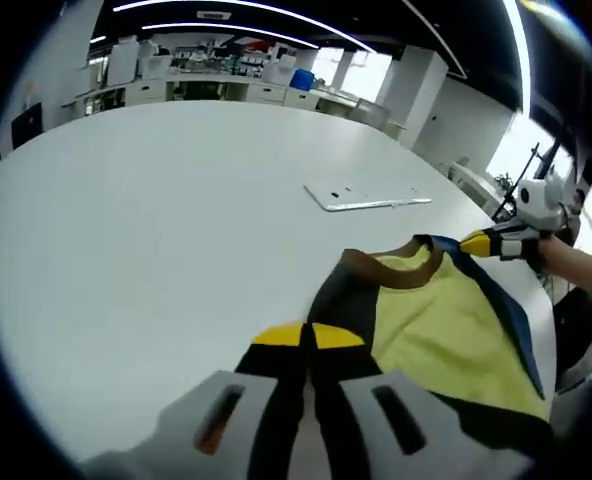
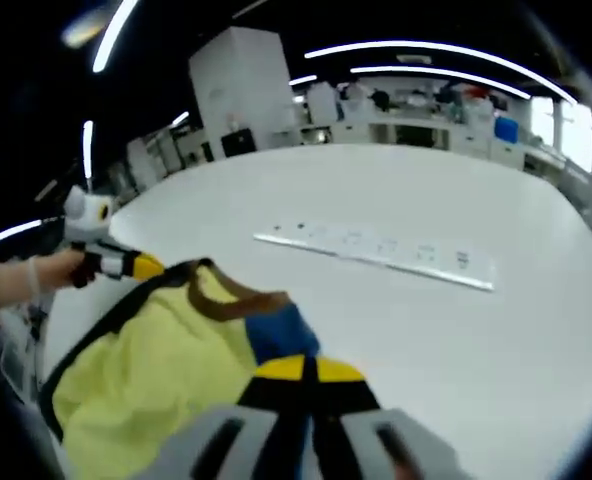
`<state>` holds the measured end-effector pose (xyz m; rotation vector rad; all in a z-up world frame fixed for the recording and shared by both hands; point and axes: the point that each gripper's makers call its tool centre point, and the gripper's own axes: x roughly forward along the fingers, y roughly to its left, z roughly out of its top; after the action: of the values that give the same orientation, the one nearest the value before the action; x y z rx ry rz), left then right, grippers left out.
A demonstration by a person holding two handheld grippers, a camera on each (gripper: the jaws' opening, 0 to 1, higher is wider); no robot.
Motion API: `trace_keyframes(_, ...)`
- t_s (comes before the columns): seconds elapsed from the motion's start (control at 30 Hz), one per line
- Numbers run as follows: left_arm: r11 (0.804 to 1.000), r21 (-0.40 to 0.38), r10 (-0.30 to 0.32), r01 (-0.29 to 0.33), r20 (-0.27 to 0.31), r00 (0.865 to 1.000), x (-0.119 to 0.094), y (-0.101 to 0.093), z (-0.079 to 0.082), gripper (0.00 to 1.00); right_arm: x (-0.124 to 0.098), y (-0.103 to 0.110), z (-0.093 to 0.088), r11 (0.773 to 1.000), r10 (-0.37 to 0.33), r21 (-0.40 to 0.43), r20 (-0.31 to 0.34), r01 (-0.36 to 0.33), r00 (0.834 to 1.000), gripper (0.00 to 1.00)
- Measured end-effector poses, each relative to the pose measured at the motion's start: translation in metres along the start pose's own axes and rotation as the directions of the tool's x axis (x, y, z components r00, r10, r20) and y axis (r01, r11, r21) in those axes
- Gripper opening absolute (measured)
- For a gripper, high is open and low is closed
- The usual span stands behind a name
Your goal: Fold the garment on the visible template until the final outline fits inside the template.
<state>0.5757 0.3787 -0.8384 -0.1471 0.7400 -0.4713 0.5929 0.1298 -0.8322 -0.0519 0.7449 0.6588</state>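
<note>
Yellow garment (image 1: 446, 330) with a brown collar (image 1: 401, 272) lies on the white table (image 1: 156, 220), both the left gripper (image 1: 307, 338) and the right gripper (image 2: 306, 370) clamped on its edge.

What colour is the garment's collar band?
Brown, on the collar band of the yellow garment; clearest in the left gripper view.

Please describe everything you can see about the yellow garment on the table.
The garment is a soft yellow cloth top with a brown collar band, dark trim along one edge, and a blue panel that shows in the right gripper view. It lies partly lifted and rumpled on the white table, not yet folded flat. The left gripper is shut on the dark edge near the collar, and the right gripper is shut on the blue part. A flat white template lies apart from it, farther along the table.
</note>
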Motion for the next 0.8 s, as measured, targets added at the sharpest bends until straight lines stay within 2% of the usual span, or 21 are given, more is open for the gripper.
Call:
trace_keyframes(0.2, 1.0, -0.012, -0.001, 0.001, 0.0, 1.0, 0.0, 0.001, -0.001, 0.0, 0.005, -0.002, -0.002, 1.0, -0.003, -0.007, -0.014, 0.002, 1.0, 0.0)
trace_keyframes(0.37, 1.0, -0.004, -0.026, 0.026, 0.004, 1.0, -0.003, -0.002, -0.002, 0.01, 0.006, -0.001, -0.004, 0.999, -0.003, -0.036, -0.019, 0.002, 1.0, 0.0)
trace_keyframes(0.47, 0.999, 0.027, -0.037, 0.037, 0.007, 0.999, -0.006, -0.004, -0.001, 0.16, 0.004, 0.0, -0.003, 0.998, 0.008, -0.066, -0.024, -0.009, 1.0, 0.12)
trace_keyframes(0.53, 0.996, 0.077, -0.046, 0.045, 0.01, 0.999, -0.007, -0.005, 0.001, 0.26, 0.001, 0.003, -0.002, 0.996, 0.02, -0.09, -0.024, -0.022, 1.0, 0.22)
trace_keyframes(0.63, 0.994, 0.094, -0.062, 0.06, 0.011, 0.998, -0.012, -0.01, 0.002, 0.39, -0.007, 0.009, -0.001, 0.991, 0.034, -0.129, -0.013, -0.035, 0.999, 0.32)
trace_keyframes(0.73, 0.985, 0.143, -0.098, 0.093, 0.026, 0.995, -0.016, -0.016, 0.004, 0.51, -0.015, 0.018, -0.002, 0.99, 0.066, -0.125, -0.009, -0.067, 0.998, 0.46)
trace_keyframes(0.8, 0.983, 0.137, -0.131, 0.123, 0.048, 0.99, -0.022, -0.025, 0.009, 0.57, -0.024, 0.025, -0.004, 0.988, 0.082, -0.129, -0.005, -0.082, 0.997, 0.55)
